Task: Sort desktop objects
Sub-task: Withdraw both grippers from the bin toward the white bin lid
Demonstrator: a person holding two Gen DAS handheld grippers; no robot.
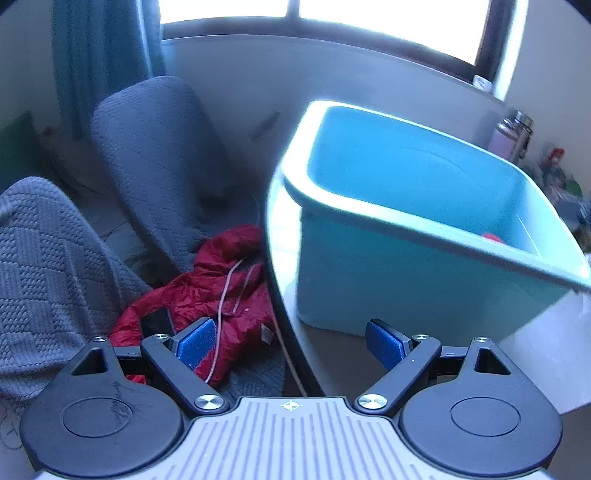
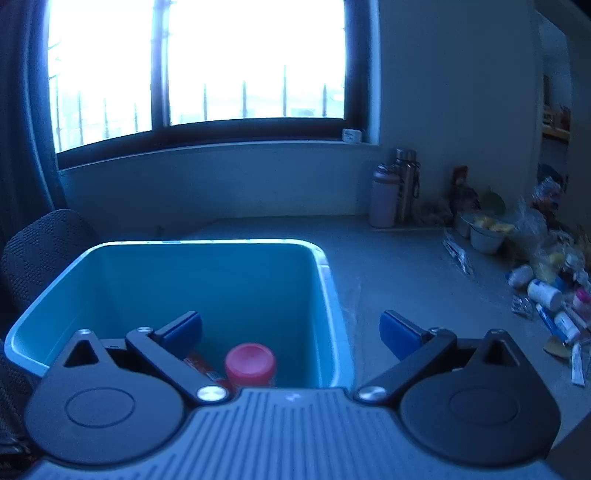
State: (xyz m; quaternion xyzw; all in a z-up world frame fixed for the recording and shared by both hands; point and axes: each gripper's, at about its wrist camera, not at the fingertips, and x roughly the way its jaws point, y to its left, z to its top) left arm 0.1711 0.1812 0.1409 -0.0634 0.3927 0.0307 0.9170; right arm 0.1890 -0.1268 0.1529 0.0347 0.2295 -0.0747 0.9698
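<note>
**Both grippers empty at the teal bin**

The table [image 2: 406, 266] carries the teal bin [image 2: 207, 273] near its left edge. Inside the bin, a pink-capped bottle [image 2: 251, 363] stands just beside a red tube [image 2: 201, 365]. More small bottles and tubes [image 2: 554, 306] lie scattered at the table's right. The right gripper [image 2: 291, 332] hangs above the bin's near rim, jaws wide apart, holding nothing. The left gripper [image 1: 291, 343] hovers over the table edge, also spread and empty.

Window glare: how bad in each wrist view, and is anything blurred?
Left wrist view: window blown out to white, glare washes the teal bin rim, right edge smeared. Right wrist view: window also clipped, room dim and blue-tinted, clutter at right soft; red-capped bottle in the bin still readable.
</note>
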